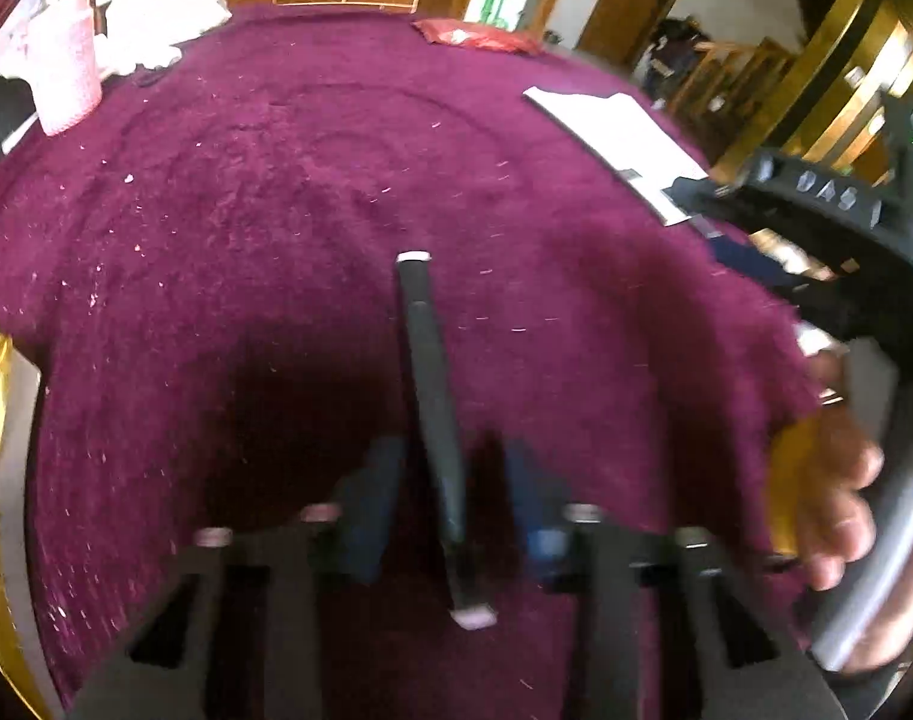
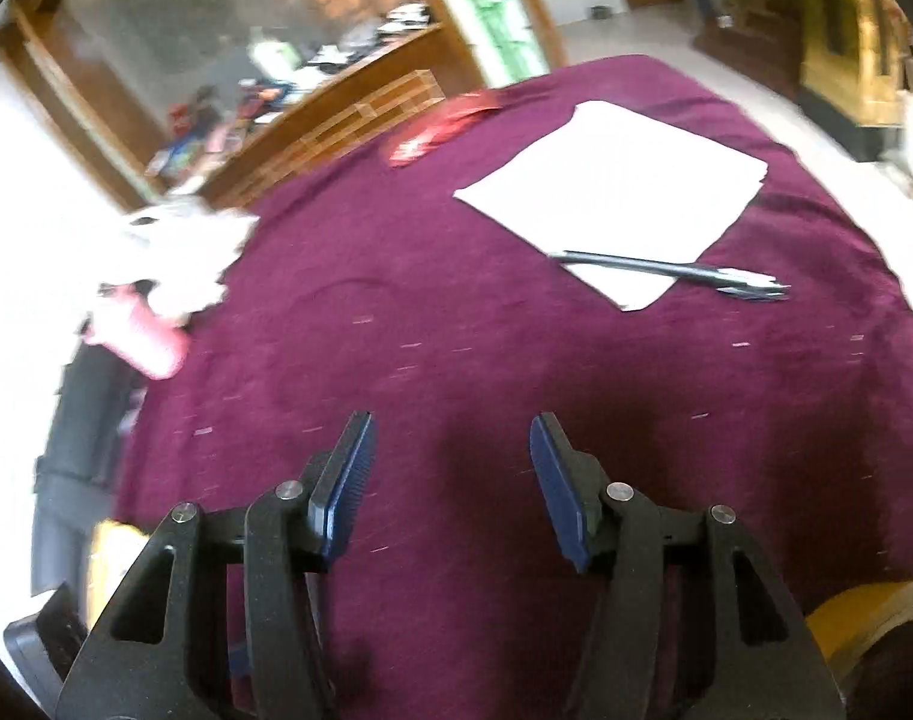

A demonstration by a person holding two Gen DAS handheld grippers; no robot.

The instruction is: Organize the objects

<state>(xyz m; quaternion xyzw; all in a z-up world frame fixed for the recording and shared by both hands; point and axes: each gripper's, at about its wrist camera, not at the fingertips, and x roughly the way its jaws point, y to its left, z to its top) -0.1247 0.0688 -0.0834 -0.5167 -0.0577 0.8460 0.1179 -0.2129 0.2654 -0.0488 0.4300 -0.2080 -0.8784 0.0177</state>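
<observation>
A black pen [image 1: 435, 420] with pale ends lies lengthwise between the blue pads of my left gripper [image 1: 453, 480], over the maroon cloth [image 1: 276, 210]. The picture is blurred, but a narrow gap shows on each side of the pen, so the pads do not press on it. My right gripper [image 2: 450, 480] stands open above bare cloth with nothing between its fingers. Ahead of it to the right, a white paper sheet [image 2: 612, 192] lies flat, and dark pens [image 2: 666, 269] rest across its near corner.
A pink cup [image 1: 66, 78] and white plastic bags [image 1: 156, 6] sit at the table's far left. A red packet [image 2: 444, 126] lies at the far edge. A person's hand [image 1: 828, 498] and a black tool frame [image 1: 828, 198] crowd the right side. Wooden shelving stands beyond.
</observation>
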